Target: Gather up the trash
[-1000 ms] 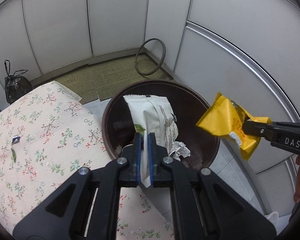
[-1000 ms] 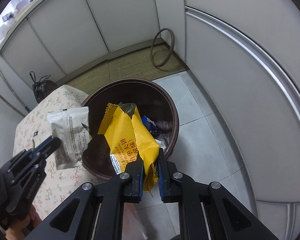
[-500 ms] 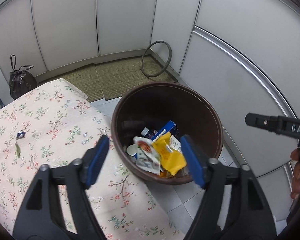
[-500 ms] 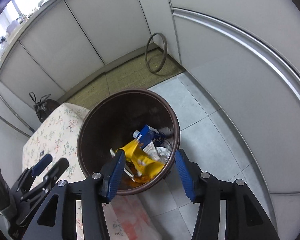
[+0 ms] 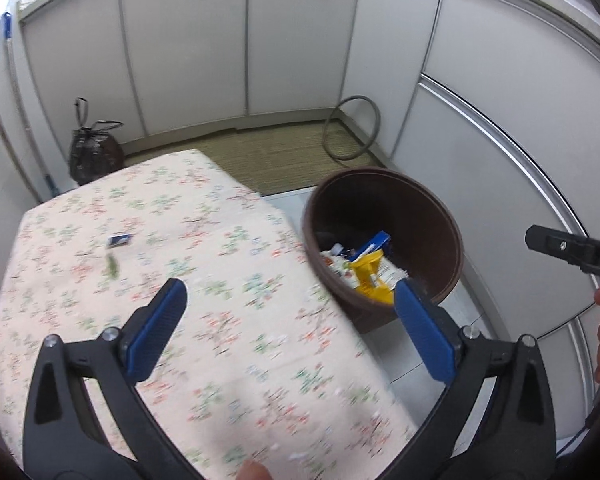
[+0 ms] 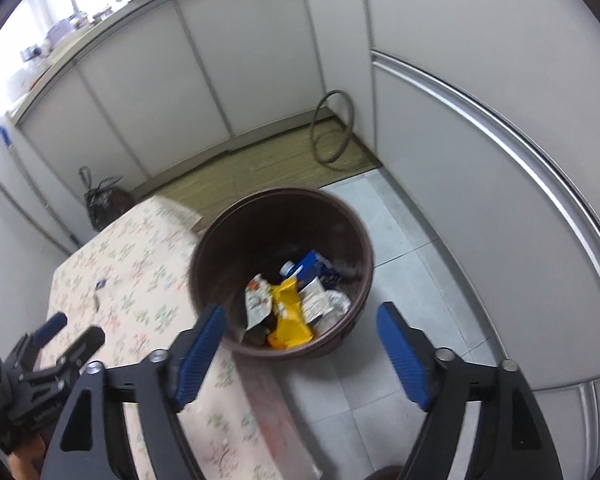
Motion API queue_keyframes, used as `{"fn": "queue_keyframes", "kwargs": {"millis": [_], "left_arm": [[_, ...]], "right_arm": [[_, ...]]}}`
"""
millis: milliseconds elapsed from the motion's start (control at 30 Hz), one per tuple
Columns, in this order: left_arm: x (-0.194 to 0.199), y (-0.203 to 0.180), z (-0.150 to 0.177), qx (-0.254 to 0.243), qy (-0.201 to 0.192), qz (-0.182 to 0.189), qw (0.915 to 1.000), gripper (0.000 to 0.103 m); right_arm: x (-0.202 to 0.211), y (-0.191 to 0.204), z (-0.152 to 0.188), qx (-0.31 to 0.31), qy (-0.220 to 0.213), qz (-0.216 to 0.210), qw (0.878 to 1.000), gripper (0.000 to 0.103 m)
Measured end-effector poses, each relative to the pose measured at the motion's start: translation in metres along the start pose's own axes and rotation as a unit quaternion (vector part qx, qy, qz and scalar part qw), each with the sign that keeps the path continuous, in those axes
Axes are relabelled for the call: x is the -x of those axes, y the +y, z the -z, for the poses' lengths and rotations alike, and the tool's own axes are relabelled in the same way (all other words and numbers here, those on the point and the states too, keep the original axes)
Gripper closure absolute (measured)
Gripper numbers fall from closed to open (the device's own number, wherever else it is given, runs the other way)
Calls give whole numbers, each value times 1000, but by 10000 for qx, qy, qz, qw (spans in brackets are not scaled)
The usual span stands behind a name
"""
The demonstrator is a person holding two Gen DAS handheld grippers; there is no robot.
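Observation:
A brown round bin (image 5: 452, 236) (image 6: 356, 232) stands on the floor beside the table. In it lie a yellow wrapper (image 5: 370, 276) (image 6: 290, 314), a white wrapper (image 6: 258, 300) and a blue carton (image 6: 314, 268). My left gripper (image 5: 288, 320) is open and empty above the table's corner, left of the bin. My right gripper (image 6: 300, 340) is open and empty above the bin's near rim. A small blue scrap (image 5: 120, 239) and a green bit (image 5: 111, 266) lie on the floral tablecloth (image 5: 204, 264).
White cabinet doors (image 5: 180, 52) line the far side and right. A black tied bag (image 5: 94, 152) sits on the floor by the far wall. A grey ring (image 5: 352, 128) leans in the corner on a woven mat (image 5: 268, 152).
Both grippers opened and dropped the white and yellow wrappers into the bin. Both have since pulled back and up; the left one has swung left over the table.

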State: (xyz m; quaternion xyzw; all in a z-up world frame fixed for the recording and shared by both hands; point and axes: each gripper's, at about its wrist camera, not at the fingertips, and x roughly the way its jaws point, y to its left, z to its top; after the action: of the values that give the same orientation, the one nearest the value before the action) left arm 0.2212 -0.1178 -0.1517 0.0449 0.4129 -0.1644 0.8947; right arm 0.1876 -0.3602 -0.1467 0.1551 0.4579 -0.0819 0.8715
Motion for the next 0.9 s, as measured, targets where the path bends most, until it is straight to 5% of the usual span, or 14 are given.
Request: {"fn": "queue_keyframes", "kwargs": {"millis": [267, 433, 900], "left_arm": [[70, 26, 18, 38, -183, -465, 9987, 0], [124, 29, 31, 200, -416, -420, 9980, 0], [235, 10, 73, 222, -1446, -712, 9867, 0]], "right_arm": [[41, 43, 19, 368, -154, -9, 9992, 19], [79, 67, 45, 590, -396, -196, 9973, 18], [211, 110, 128, 1135, -1966, 336, 9733, 11]]}}
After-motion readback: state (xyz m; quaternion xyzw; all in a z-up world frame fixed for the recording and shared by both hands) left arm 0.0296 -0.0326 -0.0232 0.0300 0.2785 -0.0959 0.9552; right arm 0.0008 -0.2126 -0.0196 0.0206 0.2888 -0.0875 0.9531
